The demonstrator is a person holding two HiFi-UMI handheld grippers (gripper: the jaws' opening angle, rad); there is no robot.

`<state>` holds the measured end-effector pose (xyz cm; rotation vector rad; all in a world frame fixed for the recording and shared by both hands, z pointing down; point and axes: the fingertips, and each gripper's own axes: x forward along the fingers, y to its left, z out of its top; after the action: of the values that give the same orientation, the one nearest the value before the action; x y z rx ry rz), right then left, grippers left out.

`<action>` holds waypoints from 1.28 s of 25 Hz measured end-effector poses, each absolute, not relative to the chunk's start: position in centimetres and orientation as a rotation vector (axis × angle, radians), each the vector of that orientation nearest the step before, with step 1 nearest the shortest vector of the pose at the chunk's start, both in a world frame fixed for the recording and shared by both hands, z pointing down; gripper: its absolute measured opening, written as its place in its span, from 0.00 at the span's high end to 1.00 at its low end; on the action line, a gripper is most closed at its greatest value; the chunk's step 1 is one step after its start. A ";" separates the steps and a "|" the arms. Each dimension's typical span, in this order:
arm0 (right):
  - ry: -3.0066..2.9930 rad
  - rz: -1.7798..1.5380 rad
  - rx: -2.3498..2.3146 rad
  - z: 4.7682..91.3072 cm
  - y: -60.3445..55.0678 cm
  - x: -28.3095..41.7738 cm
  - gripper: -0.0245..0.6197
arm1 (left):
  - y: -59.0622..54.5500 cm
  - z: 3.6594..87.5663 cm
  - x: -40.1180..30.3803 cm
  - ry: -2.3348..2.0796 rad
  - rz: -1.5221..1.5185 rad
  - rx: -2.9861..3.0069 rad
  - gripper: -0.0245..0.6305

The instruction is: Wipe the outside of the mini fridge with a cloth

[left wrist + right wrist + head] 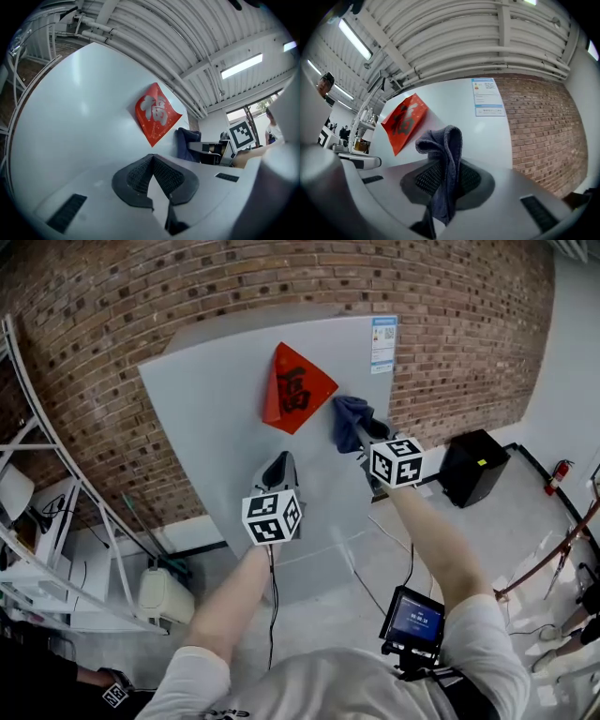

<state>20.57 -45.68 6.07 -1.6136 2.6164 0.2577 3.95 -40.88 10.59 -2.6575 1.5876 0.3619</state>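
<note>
The right gripper [362, 433] pinches a blue cloth [348, 414] just right of the red "福" sign [297, 388] on the fridge [211, 427], whose upper-right label [382, 343] is unreadable, while the left gripper [278, 466] is closed and empty.

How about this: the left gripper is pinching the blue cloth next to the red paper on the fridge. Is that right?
Not quite. It is the right gripper, not the left, that pinches the blue cloth; the right gripper view shows this. The left gripper is shut on nothing. The cloth is indeed next to the red paper on the fridge.
</note>
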 end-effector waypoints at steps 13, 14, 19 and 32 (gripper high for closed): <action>2.467 0.167 -1.770 7.4 -47.5 29.7 0.87 | -42.0 12.0 6.5 1.604 0.342 -2.666 0.96; 2.479 0.180 -1.753 7.4 -47.2 28.9 0.87 | -41.8 12.0 6.1 1.610 0.342 -2.661 0.96; 2.576 0.240 -1.610 8.0 -44.2 22.8 0.87 | -40.5 12.5 2.6 1.643 0.330 -2.615 0.96; 2.892 0.222 -1.140 13.8 -38.9 -2.0 0.87 | -35.1 16.7 -14.9 1.966 0.237 -2.444 0.96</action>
<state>-2.01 -38.90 13.75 -1.1399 2.8916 0.2223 -14.91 -35.06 16.67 -2.4440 1.9663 0.2374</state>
